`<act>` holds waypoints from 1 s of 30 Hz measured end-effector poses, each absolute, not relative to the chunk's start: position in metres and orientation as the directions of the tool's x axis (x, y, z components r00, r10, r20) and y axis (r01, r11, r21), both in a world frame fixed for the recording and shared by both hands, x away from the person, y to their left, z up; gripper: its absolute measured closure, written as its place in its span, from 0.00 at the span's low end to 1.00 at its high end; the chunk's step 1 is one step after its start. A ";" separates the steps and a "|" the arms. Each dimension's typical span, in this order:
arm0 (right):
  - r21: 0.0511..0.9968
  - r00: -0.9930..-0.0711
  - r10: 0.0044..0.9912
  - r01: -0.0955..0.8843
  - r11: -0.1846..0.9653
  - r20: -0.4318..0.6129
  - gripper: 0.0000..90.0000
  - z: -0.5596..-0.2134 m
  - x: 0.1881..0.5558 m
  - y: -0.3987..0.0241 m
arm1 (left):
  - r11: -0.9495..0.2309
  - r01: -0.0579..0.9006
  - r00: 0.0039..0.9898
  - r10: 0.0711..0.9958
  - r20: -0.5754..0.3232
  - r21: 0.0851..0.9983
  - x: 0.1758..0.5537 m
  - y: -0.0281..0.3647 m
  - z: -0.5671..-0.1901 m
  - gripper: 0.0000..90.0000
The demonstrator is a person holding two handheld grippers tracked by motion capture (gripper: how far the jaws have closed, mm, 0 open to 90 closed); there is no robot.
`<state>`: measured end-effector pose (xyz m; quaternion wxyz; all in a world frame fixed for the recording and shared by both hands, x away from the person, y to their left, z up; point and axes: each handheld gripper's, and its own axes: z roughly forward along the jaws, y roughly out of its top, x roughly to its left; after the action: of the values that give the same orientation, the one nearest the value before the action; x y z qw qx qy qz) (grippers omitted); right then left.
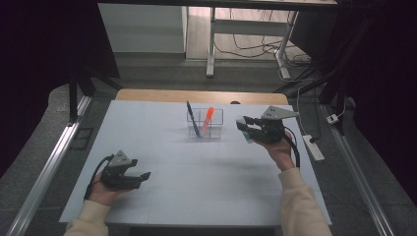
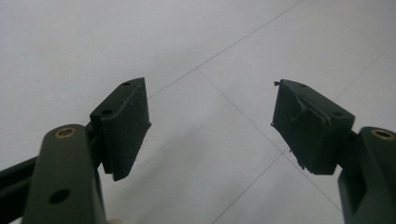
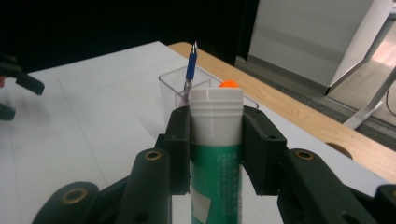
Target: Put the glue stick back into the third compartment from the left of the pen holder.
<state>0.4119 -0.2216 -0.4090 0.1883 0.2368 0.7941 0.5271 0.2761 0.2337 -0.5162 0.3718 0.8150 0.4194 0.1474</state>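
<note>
The right gripper (image 3: 216, 140) pinches a green-and-white glue stick (image 3: 216, 154) between its pads, lifted above the table (image 1: 196, 196) just right of the clear organizer (image 1: 205, 124). The stick's lower end is cut off in the right gripper view, and its print is too blurred to read. Behind its white cap, an orange marker (image 3: 228, 84) shows only its tip; a blue pen (image 3: 190, 67) leans in another compartment. The left gripper (image 2: 211, 126), well apart at the table's near left, holds its jaws spread over bare surface.
</note>
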 end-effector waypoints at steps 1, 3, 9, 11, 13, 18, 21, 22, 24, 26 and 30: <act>0.930 -0.816 0.577 0.175 0.323 -0.047 0.72 -0.408 0.412 -0.219 | -0.371 0.573 0.604 0.793 -0.072 0.730 0.276 0.234 -0.516 0.30; 0.935 -0.814 0.579 0.173 0.308 -0.040 0.72 -0.406 0.413 -0.216 | -0.371 0.574 0.604 0.794 -0.071 0.730 0.276 0.234 -0.516 0.30; 0.951 -0.813 0.582 0.162 0.265 -0.024 0.72 -0.400 0.414 -0.205 | -0.371 0.574 0.604 0.794 -0.071 0.730 0.276 0.234 -0.516 0.30; 0.953 -0.806 0.591 0.157 0.259 -0.028 0.72 -0.398 0.415 -0.202 | -0.371 0.574 0.604 0.794 -0.071 0.730 0.276 0.234 -0.516 0.30; 0.958 -0.803 0.596 0.155 0.241 -0.020 0.72 -0.396 0.416 -0.200 | -0.371 0.573 0.605 0.793 -0.071 0.731 0.276 0.234 -0.516 0.30; 0.964 -0.797 0.604 0.148 0.220 -0.016 0.72 -0.392 0.418 -0.194 | -0.371 0.572 0.605 0.793 -0.071 0.731 0.276 0.234 -0.516 0.30; 0.967 -0.797 0.604 0.140 0.215 -0.019 0.72 -0.390 0.418 -0.191 | -0.371 0.572 0.605 0.793 -0.071 0.731 0.276 0.234 -0.516 0.30; 0.967 -0.796 0.605 0.138 0.215 -0.021 0.72 -0.389 0.419 -0.189 | -0.371 0.572 0.605 0.793 -0.071 0.731 0.276 0.234 -0.516 0.30; 0.968 -0.796 0.605 0.133 0.213 -0.024 0.72 -0.387 0.419 -0.186 | -0.371 0.572 0.605 0.793 -0.071 0.731 0.276 0.234 -0.516 0.30; 0.969 -0.794 0.607 0.130 0.209 -0.024 0.72 -0.385 0.420 -0.183 | -0.372 0.572 0.606 0.793 -0.071 0.731 0.276 0.234 -0.516 0.30; 0.971 -0.792 0.610 0.127 0.202 -0.023 0.72 -0.384 0.423 -0.178 | -0.369 0.571 0.605 0.793 -0.073 0.733 0.276 0.235 -0.516 0.30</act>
<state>0.4231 -0.1776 -0.3839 0.2073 0.2467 0.7470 0.5815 0.2762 0.2345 -0.5157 0.3742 0.8140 0.4189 0.1480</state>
